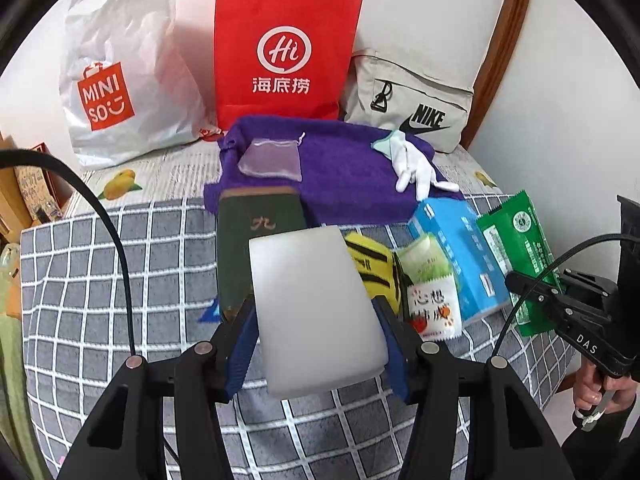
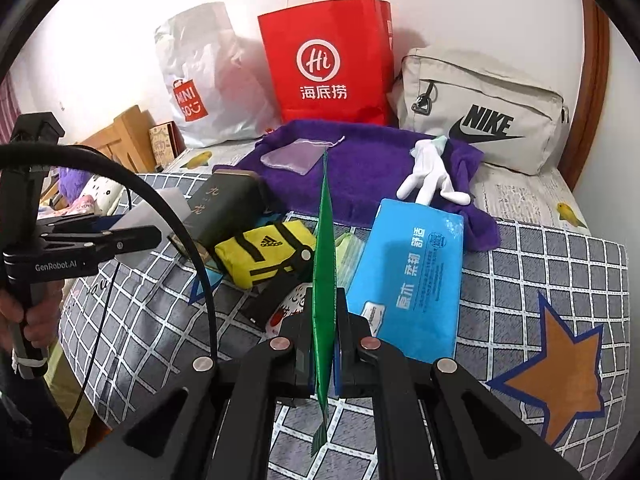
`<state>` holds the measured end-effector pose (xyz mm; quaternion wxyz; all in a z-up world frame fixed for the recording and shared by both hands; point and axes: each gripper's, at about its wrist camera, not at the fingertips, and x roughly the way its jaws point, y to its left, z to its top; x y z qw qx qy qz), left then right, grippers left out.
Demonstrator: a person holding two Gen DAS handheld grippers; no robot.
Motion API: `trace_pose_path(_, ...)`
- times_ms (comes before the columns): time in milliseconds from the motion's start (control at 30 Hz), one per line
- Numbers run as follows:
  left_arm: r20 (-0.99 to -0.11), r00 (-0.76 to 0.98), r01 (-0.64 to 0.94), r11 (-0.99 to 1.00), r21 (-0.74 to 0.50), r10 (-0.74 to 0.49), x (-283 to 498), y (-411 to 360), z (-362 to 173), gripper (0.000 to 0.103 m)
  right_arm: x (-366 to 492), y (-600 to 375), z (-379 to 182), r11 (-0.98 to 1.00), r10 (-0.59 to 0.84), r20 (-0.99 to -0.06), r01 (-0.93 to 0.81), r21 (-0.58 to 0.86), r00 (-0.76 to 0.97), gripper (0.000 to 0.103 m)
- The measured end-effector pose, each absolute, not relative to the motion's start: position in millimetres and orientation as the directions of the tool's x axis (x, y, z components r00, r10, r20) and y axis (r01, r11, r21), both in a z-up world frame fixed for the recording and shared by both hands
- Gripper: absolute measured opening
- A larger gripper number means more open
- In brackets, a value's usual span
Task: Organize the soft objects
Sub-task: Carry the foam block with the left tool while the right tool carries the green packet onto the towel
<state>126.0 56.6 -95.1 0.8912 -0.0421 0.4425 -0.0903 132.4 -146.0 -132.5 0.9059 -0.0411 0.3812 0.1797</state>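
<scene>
Left wrist view: left gripper (image 1: pixel 318 320) pinches a white foam block (image 1: pixel 316 312) between its blue pads (image 1: pixel 240 356), block held above the grey checked bed cover (image 1: pixel 120 280). Just ahead of the gripper: dark green box (image 1: pixel 256 240) to the front-left, yellow pouch (image 1: pixel 374 266) to the front-right, touching the block's edge in the frame. Further right: small white tissue pack (image 1: pixel 434 300), blue tissue pack (image 1: pixel 460 256), then the green packet (image 1: pixel 516 240) clamped in the right gripper (image 1: pixel 520 282). Far ahead: purple towel (image 1: pixel 328 168) with a sheer pouch (image 1: pixel 272 158) and a white glove (image 1: pixel 416 168) on it; behind it a Miniso bag (image 1: pixel 112 80), red paper bag (image 1: pixel 284 52), Nike bag (image 1: pixel 416 100) against the wall. Right wrist view: right gripper (image 2: pixel 324 344) is pressed tight on the green packet (image 2: pixel 325 264), seen edge-on, standing upright between the fingers. Blue tissue pack (image 2: pixel 416 272) lies just right of the gripper on the bed; yellow pouch (image 2: pixel 264 252) and dark green box (image 2: pixel 224 204) to the front-left. Left gripper (image 2: pixel 132 236) far left, holding the foam block (image 2: pixel 164 208). Purple towel (image 2: pixel 360 168), glove (image 2: pixel 428 176), sheer pouch (image 2: pixel 296 156) ahead; the three bags behind them.
</scene>
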Motion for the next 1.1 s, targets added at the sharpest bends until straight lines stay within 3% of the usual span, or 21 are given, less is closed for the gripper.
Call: trace_pose_path(1100, -0.785, 0.604, 0.075, 0.99, -0.116, -0.138, 259.9, 83.0, -87.4, 0.053, 275.7, -160.0, -103.9, 0.934, 0.314, -0.7, -0.34, 0.108, 0.641, 0.006)
